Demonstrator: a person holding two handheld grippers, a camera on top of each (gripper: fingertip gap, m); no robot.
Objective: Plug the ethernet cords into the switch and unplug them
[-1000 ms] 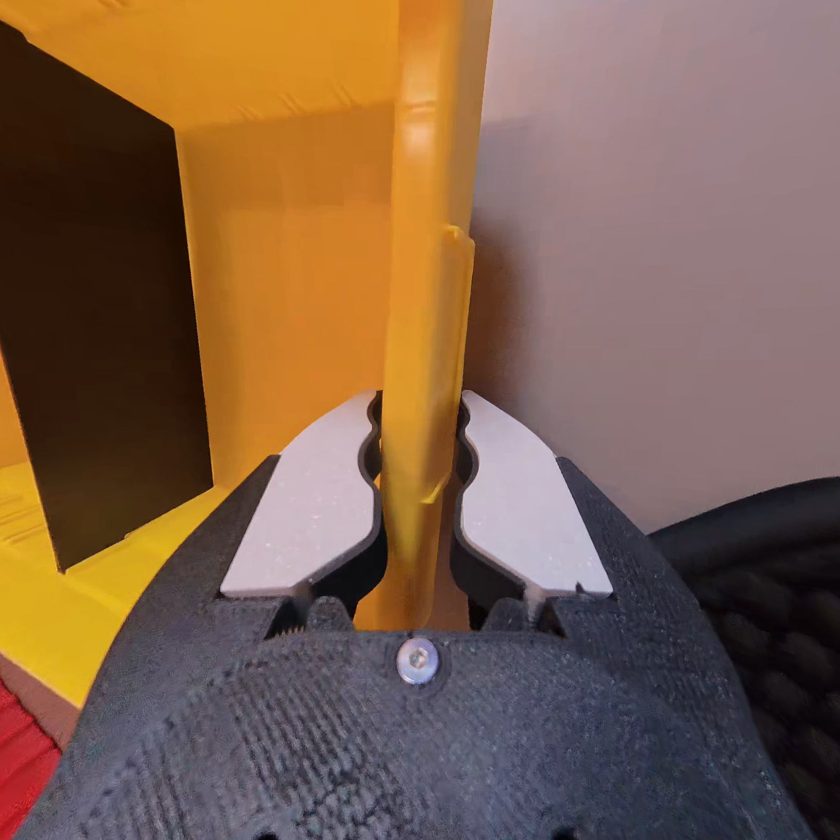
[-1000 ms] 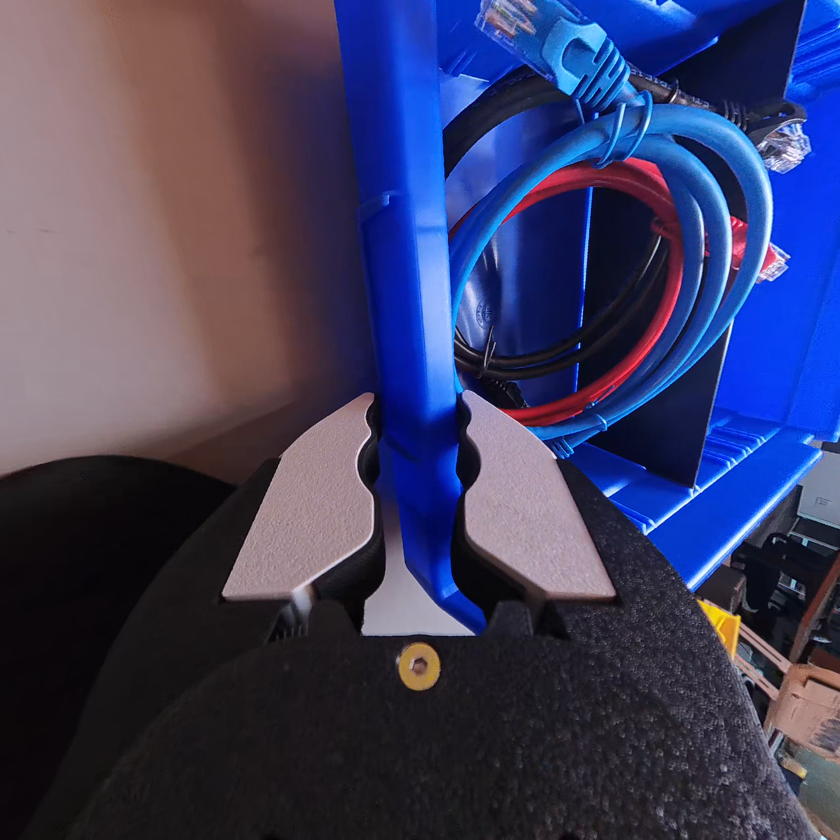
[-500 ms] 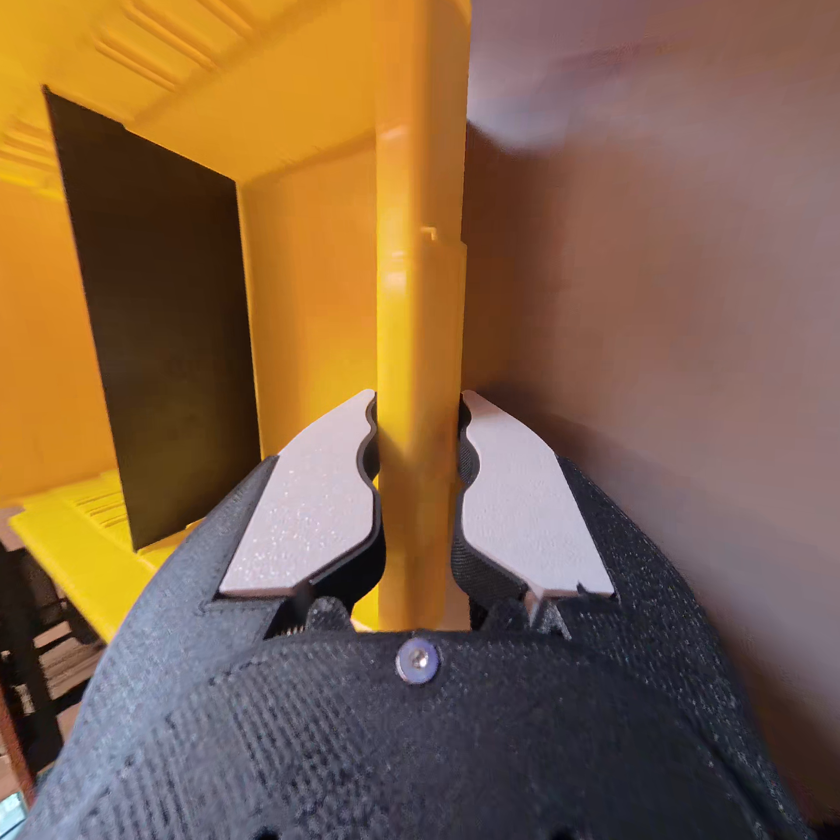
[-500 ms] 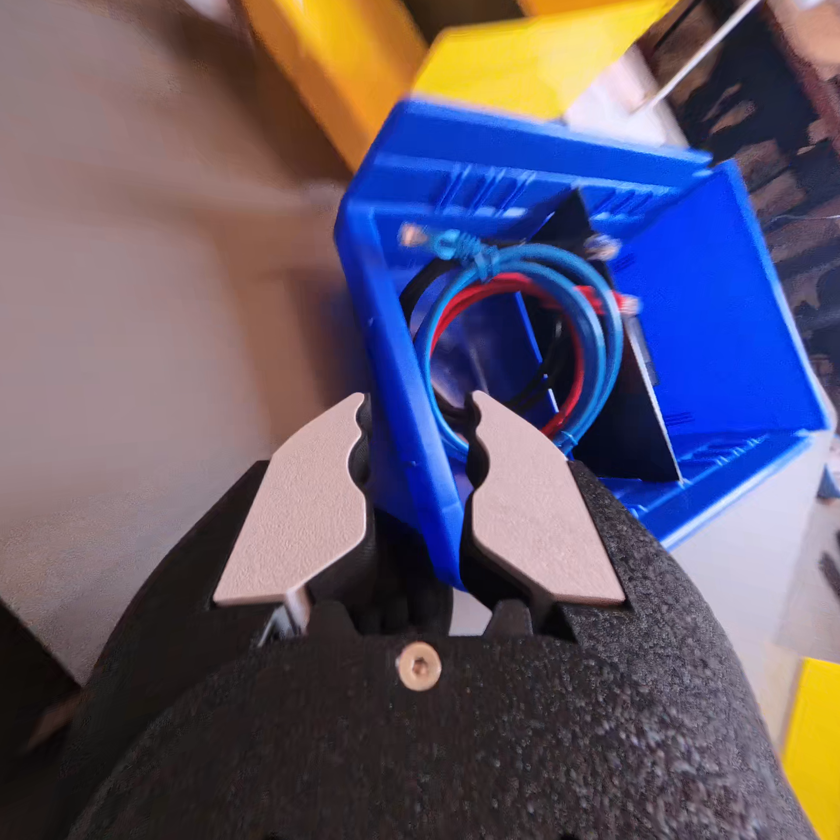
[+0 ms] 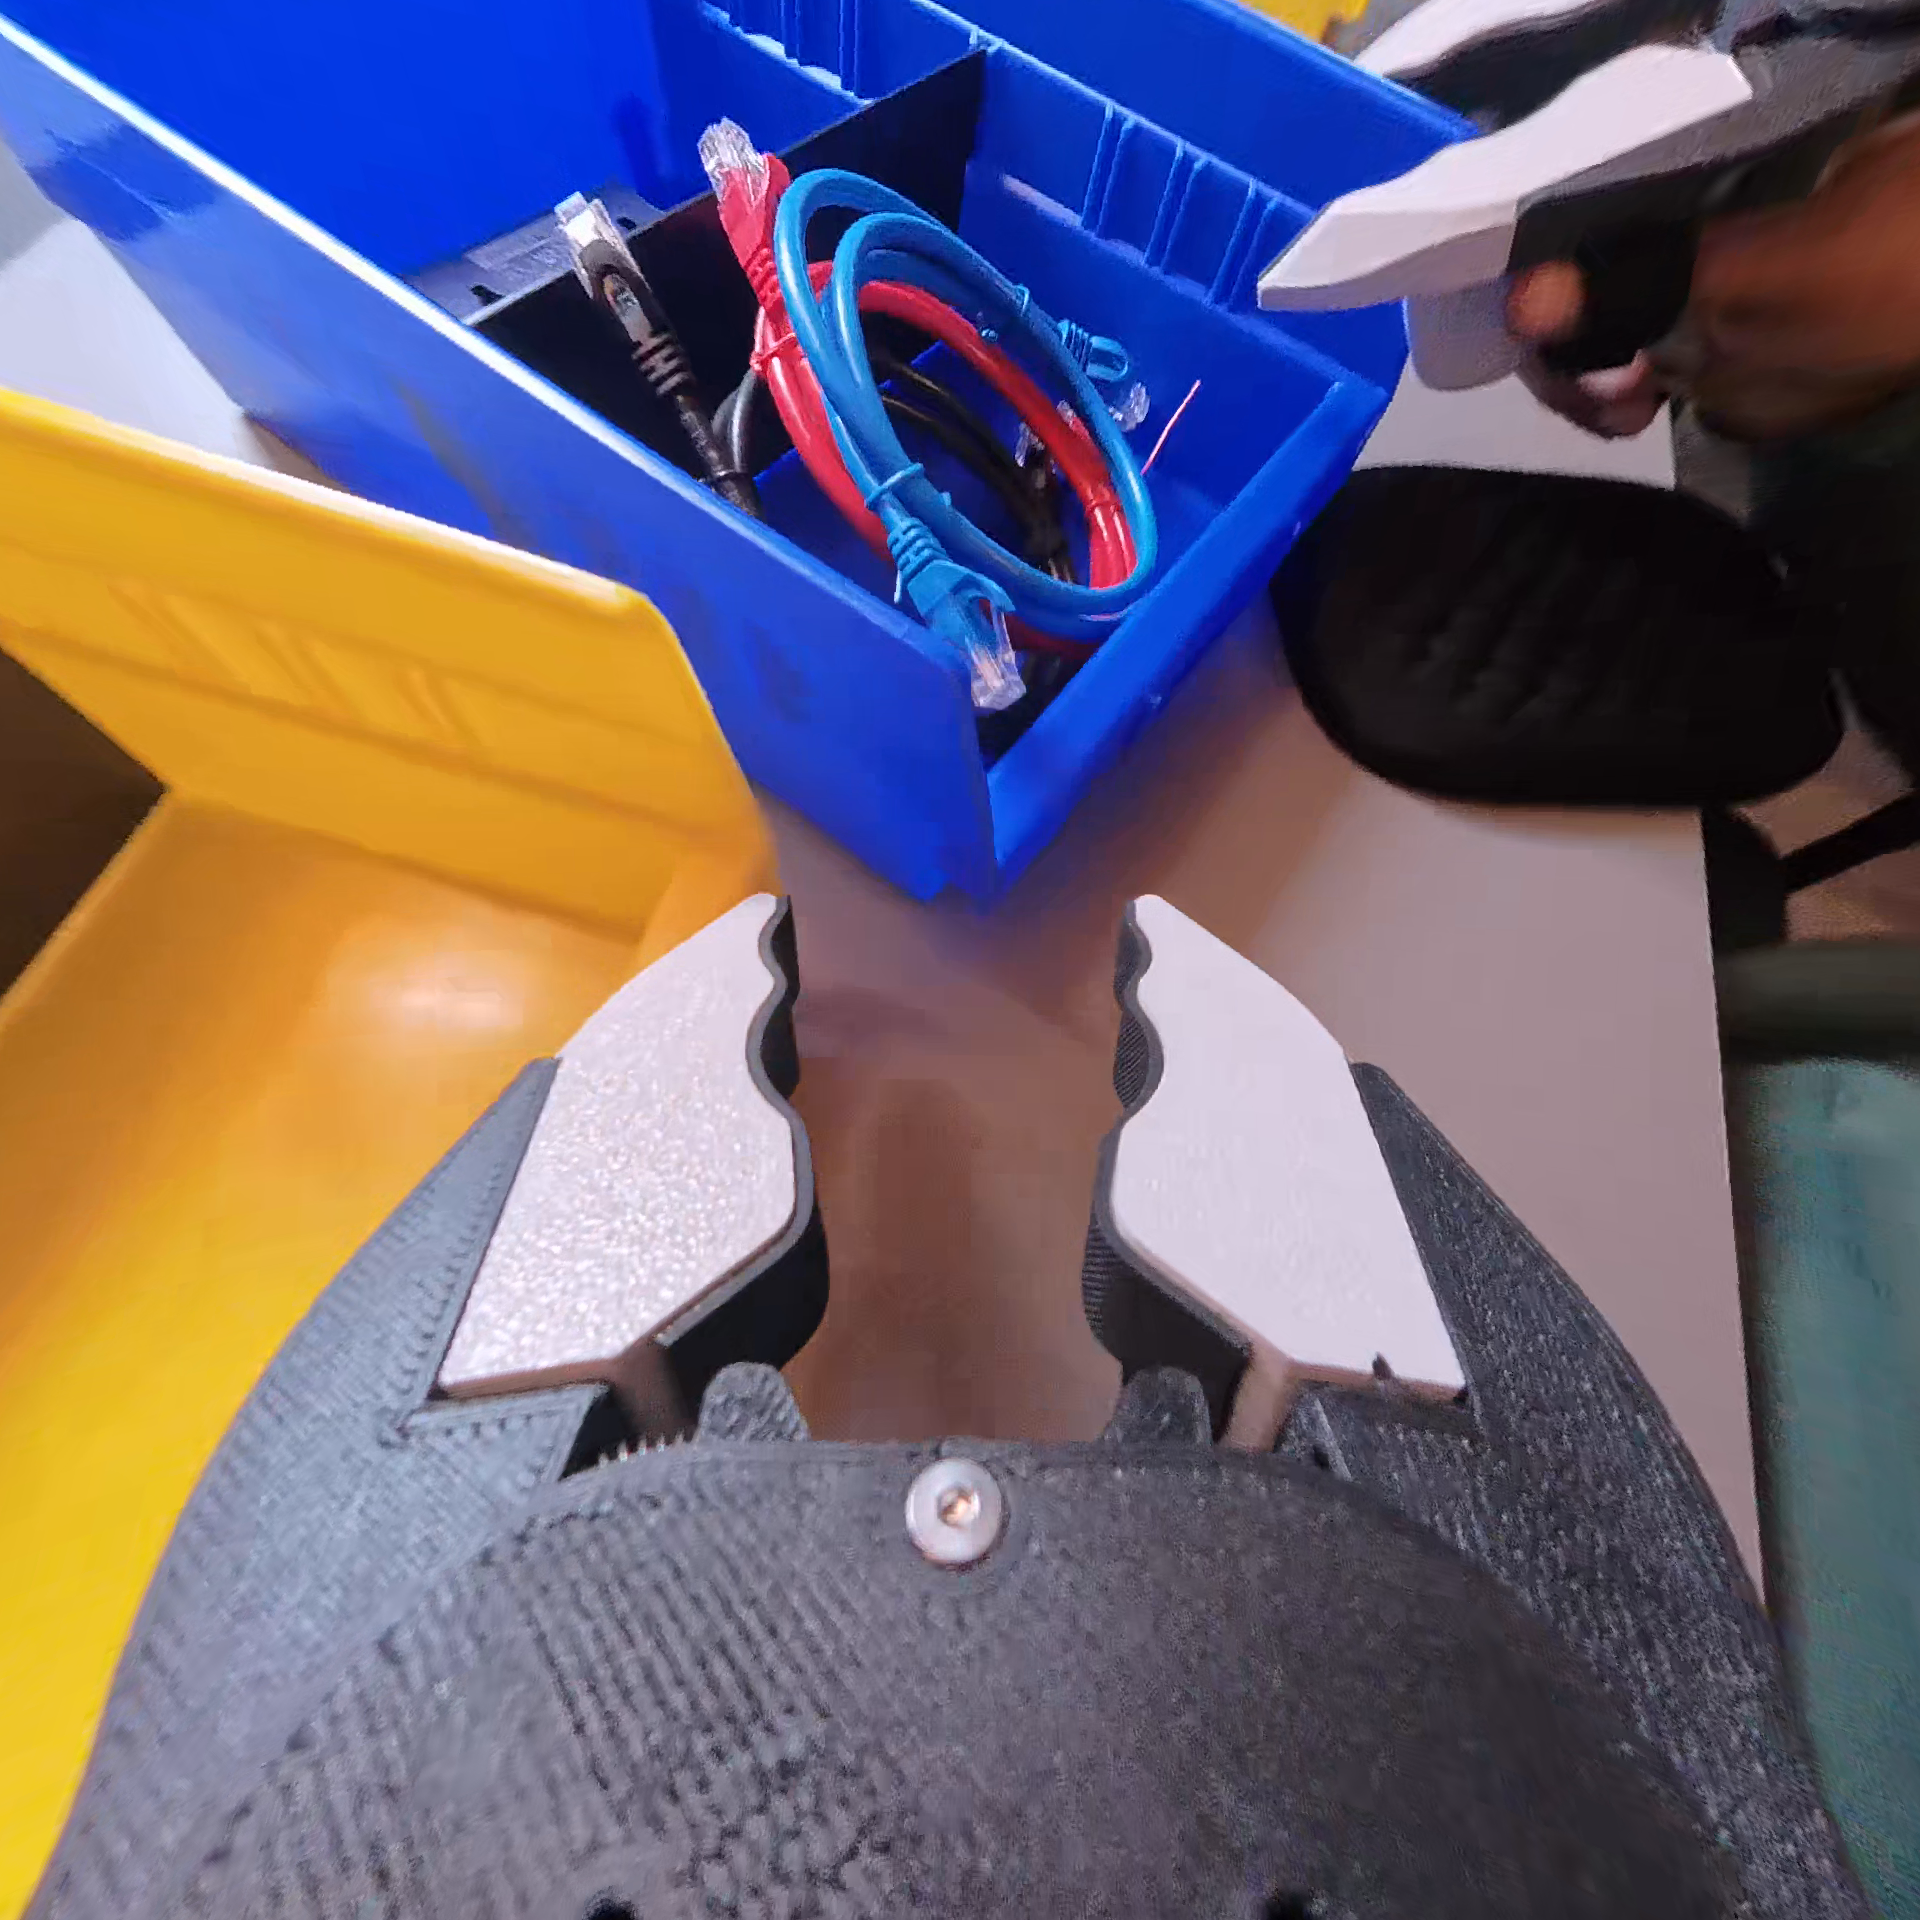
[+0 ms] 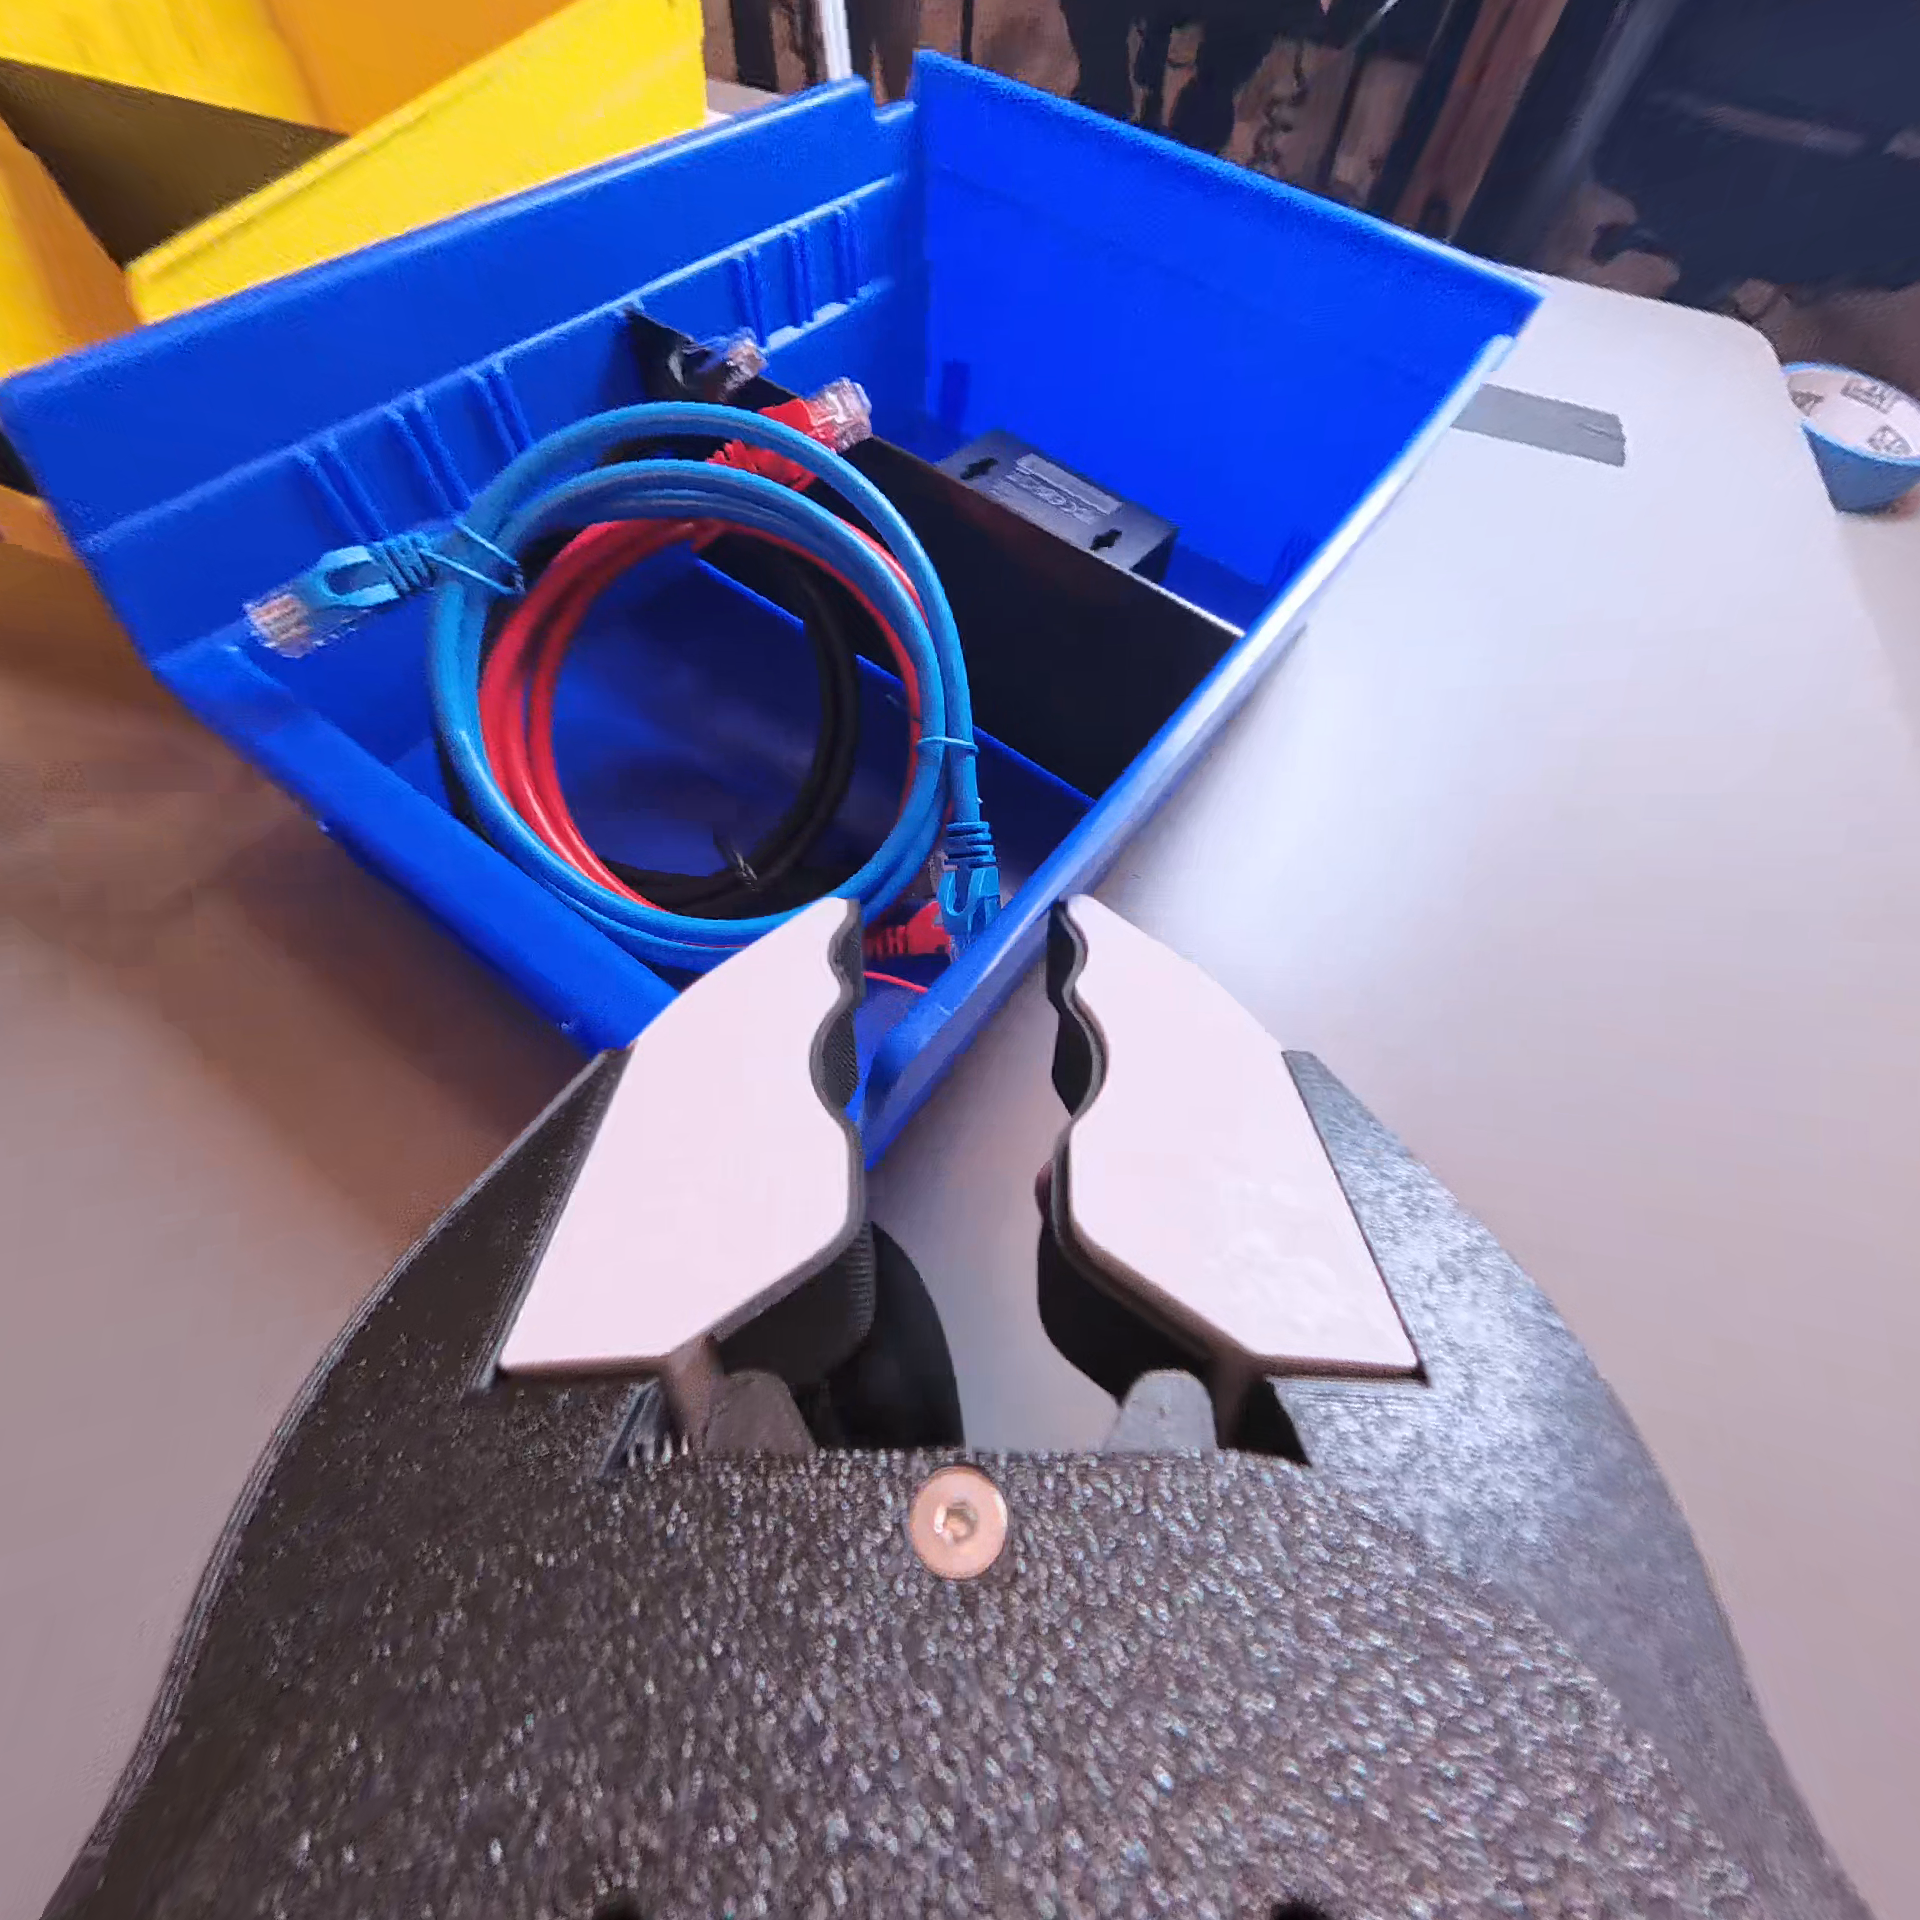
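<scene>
A blue bin [image 5: 852, 727] stands on the table and holds coiled ethernet cords: a blue cord [image 5: 1138, 488], a red cord [image 5: 774, 343] and a black cord [image 5: 644, 332]. In the right wrist view the blue bin [image 6: 1143, 260] shows the blue cord [image 6: 457, 665], red cord [image 6: 499, 707] and black cord [image 6: 821, 727] in its near compartment. A black switch [image 6: 1049, 499] lies behind a black divider. My left gripper [image 5: 956, 914] is open and empty, just short of the bin's corner. My right gripper [image 6: 958, 914] is open, with the bin's near corner wall between its fingers.
A yellow bin [image 5: 312, 1039] sits to the left of the blue one, and also shows in the right wrist view [image 6: 416, 135]. A finger [image 5: 1507, 187] of the right gripper, held by a hand, is at the top right. A blue tape roll [image 6: 1860, 436] lies far right. My right fingertips sit around 20 cm from my left ones.
The left gripper let go of the yellow bin's wall and the right gripper let go of the blue bin's wall. Both opened and drew back, and the bins now rest on the table.
</scene>
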